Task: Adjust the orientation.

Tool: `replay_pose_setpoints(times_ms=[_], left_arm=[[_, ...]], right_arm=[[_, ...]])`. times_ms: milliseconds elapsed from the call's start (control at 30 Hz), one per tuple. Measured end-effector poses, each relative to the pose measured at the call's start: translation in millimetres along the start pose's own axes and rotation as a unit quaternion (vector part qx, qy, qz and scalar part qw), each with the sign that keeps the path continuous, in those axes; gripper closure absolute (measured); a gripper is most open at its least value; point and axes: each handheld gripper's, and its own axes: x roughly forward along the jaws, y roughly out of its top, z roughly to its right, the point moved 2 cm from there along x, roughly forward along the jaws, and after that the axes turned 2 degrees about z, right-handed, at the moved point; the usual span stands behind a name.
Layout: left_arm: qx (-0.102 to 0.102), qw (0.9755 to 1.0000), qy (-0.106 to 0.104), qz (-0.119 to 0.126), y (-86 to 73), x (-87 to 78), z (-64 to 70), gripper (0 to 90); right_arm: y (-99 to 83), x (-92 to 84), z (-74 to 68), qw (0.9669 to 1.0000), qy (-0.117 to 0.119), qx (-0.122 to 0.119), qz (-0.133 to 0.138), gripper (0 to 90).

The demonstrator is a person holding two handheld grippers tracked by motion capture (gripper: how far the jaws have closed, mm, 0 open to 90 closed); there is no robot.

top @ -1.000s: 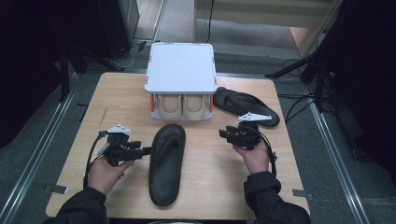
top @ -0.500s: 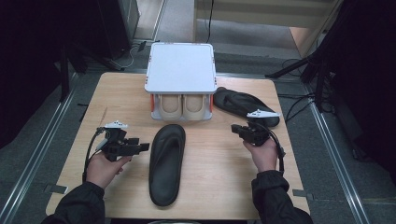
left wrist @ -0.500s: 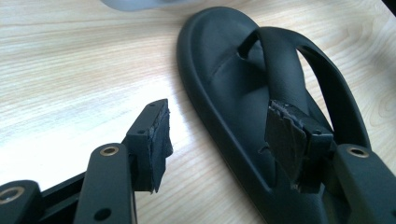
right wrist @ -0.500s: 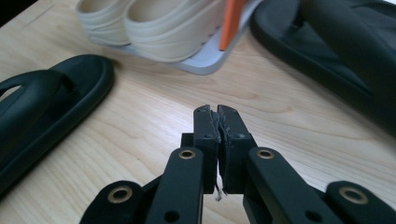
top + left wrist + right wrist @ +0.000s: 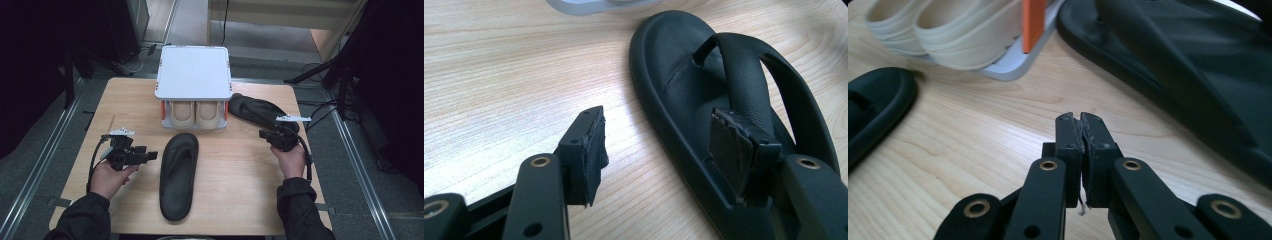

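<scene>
The left gripper [image 5: 150, 156] hovers over the bench [image 5: 245, 170] with its jaws spread wide, holding nothing; just past them lies a black flip-flop [image 5: 178, 175], its strap right beyond one fingertip [image 5: 734, 147]. The right gripper [image 5: 263, 134] is clenched on nothing, jaws pressed together. Ahead and to its right lies a second black flip-flop [image 5: 257, 108], perhaps touching the small white rack [image 5: 194, 75] farther off, which holds a pair of beige shoes [image 5: 196, 113] under its flat top.
</scene>
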Motion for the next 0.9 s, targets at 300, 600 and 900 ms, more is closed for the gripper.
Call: replay_pose_setpoints(times_ms=[300,600,900], left_arm=[[-0.002,1.0000,0.005,-0.001,0.4,1.5,-2.5,40.2],[-0.002,1.0000,0.006,-0.001,-0.6,0.2,-2.9,40.0],[-0.003,0.9998,0.016,0.010,-4.9,-4.8,-5.8,40.0]], right_arm=[[4.4,0.6,29.9,0.9997,-0.018,0.015,0.007,89.3],[8.5,0.9,48.5,0.9989,-0.040,0.024,0.007,89.2],[16.3,3.0,60.7,0.9982,-0.052,0.030,0.009,90.0]])
